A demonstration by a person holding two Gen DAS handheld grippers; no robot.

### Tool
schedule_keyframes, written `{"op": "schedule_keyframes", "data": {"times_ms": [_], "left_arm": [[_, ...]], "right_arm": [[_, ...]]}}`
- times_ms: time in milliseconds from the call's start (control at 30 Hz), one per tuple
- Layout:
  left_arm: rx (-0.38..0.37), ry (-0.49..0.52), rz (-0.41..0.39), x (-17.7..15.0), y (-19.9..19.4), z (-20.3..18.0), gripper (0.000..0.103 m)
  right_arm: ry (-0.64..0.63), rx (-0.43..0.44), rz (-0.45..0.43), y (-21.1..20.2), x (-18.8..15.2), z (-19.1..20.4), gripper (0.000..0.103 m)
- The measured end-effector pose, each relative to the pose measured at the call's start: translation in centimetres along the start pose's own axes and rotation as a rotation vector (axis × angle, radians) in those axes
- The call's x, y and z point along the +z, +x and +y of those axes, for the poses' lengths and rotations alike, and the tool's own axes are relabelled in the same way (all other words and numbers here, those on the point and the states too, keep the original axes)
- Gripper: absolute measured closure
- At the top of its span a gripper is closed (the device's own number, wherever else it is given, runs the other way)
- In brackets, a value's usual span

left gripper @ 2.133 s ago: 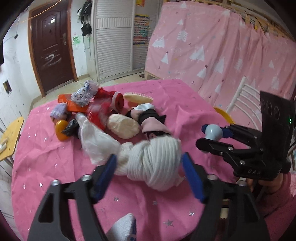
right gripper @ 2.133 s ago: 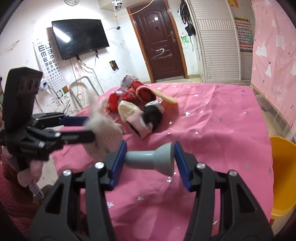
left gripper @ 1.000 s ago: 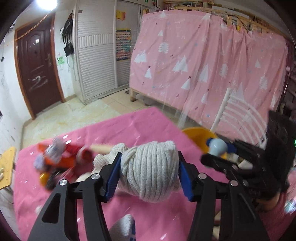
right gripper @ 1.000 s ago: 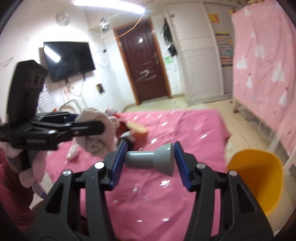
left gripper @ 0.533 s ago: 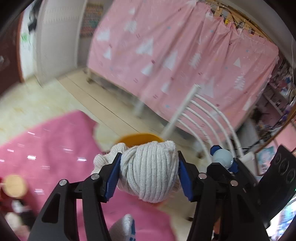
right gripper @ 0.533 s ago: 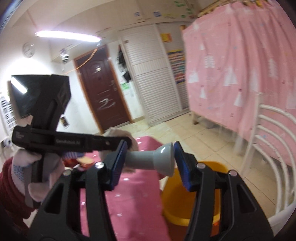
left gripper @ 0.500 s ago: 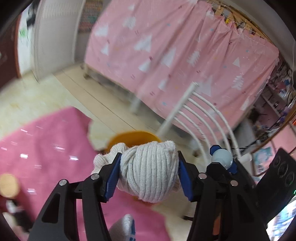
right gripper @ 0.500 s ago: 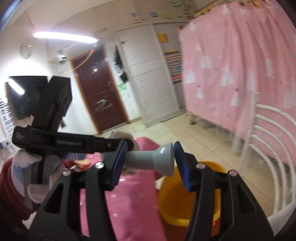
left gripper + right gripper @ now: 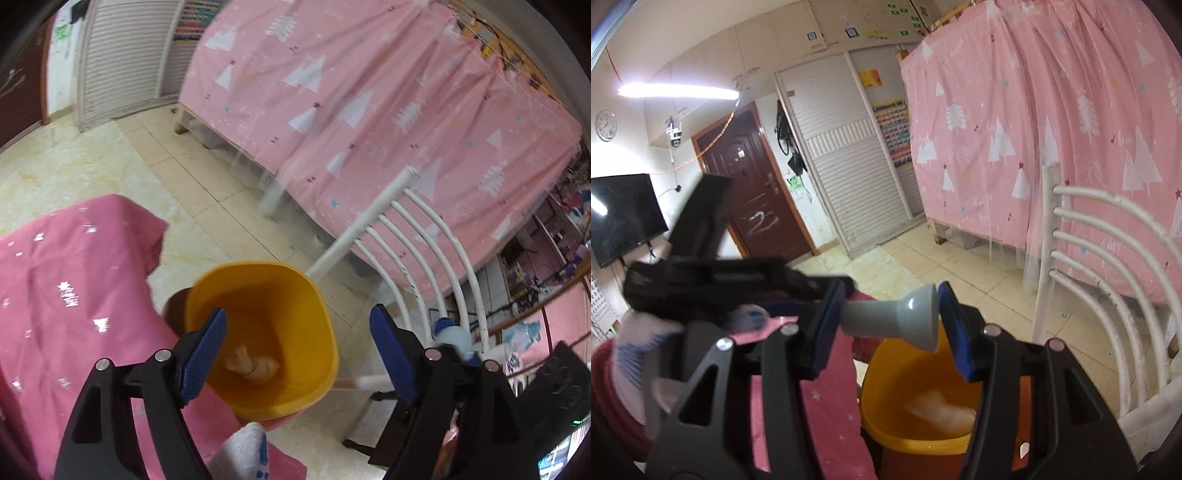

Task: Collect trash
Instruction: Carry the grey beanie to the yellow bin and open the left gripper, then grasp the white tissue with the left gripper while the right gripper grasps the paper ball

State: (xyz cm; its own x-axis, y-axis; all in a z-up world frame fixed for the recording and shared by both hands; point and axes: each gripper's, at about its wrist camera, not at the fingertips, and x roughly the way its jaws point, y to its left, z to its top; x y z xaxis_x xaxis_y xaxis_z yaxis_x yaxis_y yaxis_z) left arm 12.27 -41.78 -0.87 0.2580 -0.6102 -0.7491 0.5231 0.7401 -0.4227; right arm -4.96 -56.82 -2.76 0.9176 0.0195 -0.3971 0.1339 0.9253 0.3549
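My left gripper (image 9: 299, 347) is open and empty above the yellow bin (image 9: 317, 314) that stands on the floor beside the table. The white knitted bundle (image 9: 251, 365) lies at the bottom of the bin; it also shows in the right wrist view (image 9: 940, 410). My right gripper (image 9: 890, 325) is shut on a grey funnel-shaped piece (image 9: 897, 321), held sideways over the bin's rim (image 9: 871, 402). In the left wrist view the right gripper (image 9: 452, 338) is at the lower right, just past the bin. In the right wrist view the left gripper (image 9: 738, 280) is at the left.
The table with its pink star cloth (image 9: 55, 280) is left of the bin. A white slatted chair back (image 9: 406, 236) stands close behind the bin. A pink curtain (image 9: 369, 92) hangs beyond. Tiled floor (image 9: 129, 166), a brown door (image 9: 753, 199) and a wall television (image 9: 624, 218) lie further off.
My left gripper carried the knitted bundle from the table to over the bin, opened, and the bundle dropped into the bin. My right gripper moved over the bin, still holding the grey piece.
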Motion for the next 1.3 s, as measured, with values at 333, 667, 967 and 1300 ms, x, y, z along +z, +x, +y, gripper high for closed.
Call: {"op": "schedule_keyframes", "data": {"times_ms": [333, 667, 967, 1300], "left_arm": [[0.009, -0.07, -0.085, -2.0, -7.3, 2.0, 0.031], [0.059, -0.052, -0.189, -5.6, -14.6, 3.8, 0.027], [0.173, -0.09, -0.266, -8.5, -20.3, 9.3, 0.025], [0.296, -0.154, -0.325, -11.1, -25.3, 15.5, 0.023]], "right_arm": [[0.017, -0.076, 0.177, 7.5, -3.8, -1.8, 0.028], [-0.052, 0.006, 0.134, 5.8, -3.0, 2.0, 0.024], [-0.163, 0.116, 0.128, 4.6, -3.4, 9.2, 0.018], [-0.236, 0.205, 0.16, 5.4, -3.9, 15.7, 0.018]]}}
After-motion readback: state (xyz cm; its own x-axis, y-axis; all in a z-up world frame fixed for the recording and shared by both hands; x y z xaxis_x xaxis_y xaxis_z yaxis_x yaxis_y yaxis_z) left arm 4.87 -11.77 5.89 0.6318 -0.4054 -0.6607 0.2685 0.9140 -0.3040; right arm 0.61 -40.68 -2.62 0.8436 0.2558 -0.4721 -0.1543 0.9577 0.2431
